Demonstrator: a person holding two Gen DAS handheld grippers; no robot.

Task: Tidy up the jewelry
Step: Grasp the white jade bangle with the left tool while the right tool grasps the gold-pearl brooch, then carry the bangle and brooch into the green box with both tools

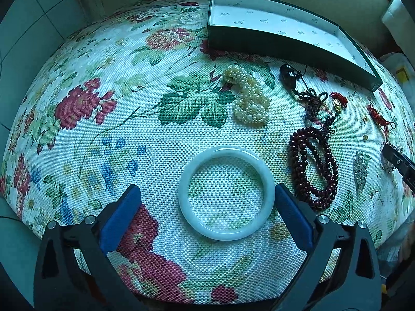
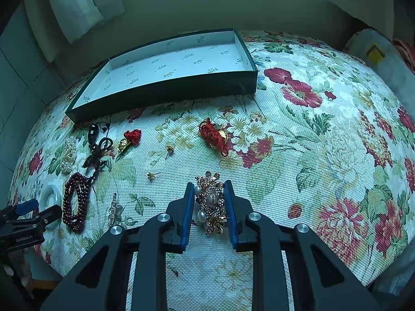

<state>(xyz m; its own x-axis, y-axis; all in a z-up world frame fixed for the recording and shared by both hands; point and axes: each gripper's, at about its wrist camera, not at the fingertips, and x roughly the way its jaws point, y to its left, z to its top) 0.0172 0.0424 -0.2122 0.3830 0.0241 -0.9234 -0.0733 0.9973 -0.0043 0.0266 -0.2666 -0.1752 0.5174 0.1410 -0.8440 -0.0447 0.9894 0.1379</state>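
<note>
A pale jade bangle lies flat on the floral cloth, between the fingers of my open left gripper, whose right pad is close to its rim. My right gripper is shut on a jewelled brooch with pearls that rests on the cloth. The open green box with a white lining stands at the back, and it also shows in the left wrist view. The bangle and the left gripper show at the far left of the right wrist view.
A pearl bracelet, a dark red bead string, a black pendant on a cord, red knotted charms, small gold studs and a slim clip lie on the cloth. The table edge curves close behind the grippers.
</note>
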